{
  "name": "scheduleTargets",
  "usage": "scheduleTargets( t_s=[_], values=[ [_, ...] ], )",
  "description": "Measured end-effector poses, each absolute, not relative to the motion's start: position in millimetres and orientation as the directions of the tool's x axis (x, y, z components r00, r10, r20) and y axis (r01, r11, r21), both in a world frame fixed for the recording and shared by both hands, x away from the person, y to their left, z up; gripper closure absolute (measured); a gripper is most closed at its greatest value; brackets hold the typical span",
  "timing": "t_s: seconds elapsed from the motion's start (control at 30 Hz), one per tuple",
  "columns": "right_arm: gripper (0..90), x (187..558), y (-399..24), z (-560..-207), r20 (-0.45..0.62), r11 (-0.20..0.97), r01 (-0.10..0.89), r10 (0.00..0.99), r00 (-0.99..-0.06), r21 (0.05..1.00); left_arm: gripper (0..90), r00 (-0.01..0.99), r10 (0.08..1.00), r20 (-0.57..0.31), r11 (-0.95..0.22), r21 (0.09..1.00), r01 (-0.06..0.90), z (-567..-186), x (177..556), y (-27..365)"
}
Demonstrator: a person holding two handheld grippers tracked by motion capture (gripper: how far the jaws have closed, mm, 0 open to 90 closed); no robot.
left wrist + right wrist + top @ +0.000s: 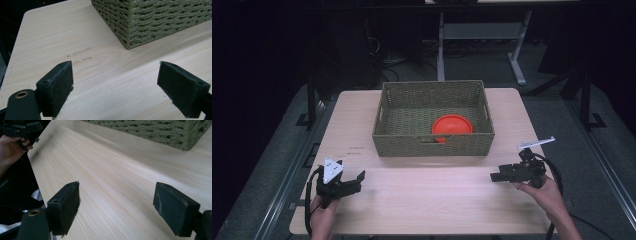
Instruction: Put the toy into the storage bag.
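Observation:
A woven green-grey basket (432, 145) stands at the middle back of the light wooden table (432, 195). An orange bowl (452, 125) lies inside it, toward its front right. My left gripper (352, 172) is held low at the table's front left, open, aimed at the basket's near corner (155, 20). In the left gripper view nothing lies between the wide-apart pads of this gripper (116, 85). My right gripper (495, 176) is at the front right, pointing left across the table. It stands open (117, 205) over bare wood, with the basket's front wall (155, 130) beyond it.
Faint dark marks (357, 150) show on the table left of the basket. Another table's white legs (441, 50) stand on the dark floor behind. The other hand with its gripper (20, 130) appears at the far edge in the right gripper view.

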State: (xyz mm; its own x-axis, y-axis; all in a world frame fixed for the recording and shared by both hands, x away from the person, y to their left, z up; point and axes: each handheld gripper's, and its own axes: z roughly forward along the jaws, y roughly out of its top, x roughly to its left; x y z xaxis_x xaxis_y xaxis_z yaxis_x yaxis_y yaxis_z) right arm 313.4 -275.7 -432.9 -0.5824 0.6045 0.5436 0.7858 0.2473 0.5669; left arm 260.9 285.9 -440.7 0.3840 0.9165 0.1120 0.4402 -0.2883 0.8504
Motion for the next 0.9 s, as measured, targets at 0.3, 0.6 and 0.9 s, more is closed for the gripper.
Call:
scheduleTargets(
  t_s=[0.3, 0.6, 0.9],
  values=[
    [20.2, 303.2, -284.3, -443.3, 0.559, 0.227, 0.798, 0.608, -0.564, 0.558, 12.8, 0.38, 0.918, 0.113, -0.286, 0.852, 0.438, -440.2, 260.7, 286.6],
    [19.8, 284.6, -297.1, -456.0, 0.563, 0.175, 0.799, 0.624, -0.542, 0.575, 12.8, 0.388, 0.914, 0.116, -0.294, 0.849, 0.44, -440.6, 260.7, 284.5],
    [21.0, 256.3, -307.9, -466.6, 0.592, -0.007, 0.738, 0.601, -0.536, 0.675, 12.8, 0.395, 0.912, 0.113, -0.294, 0.851, 0.435, -440.0, 259.9, 283.4]
  ],
)
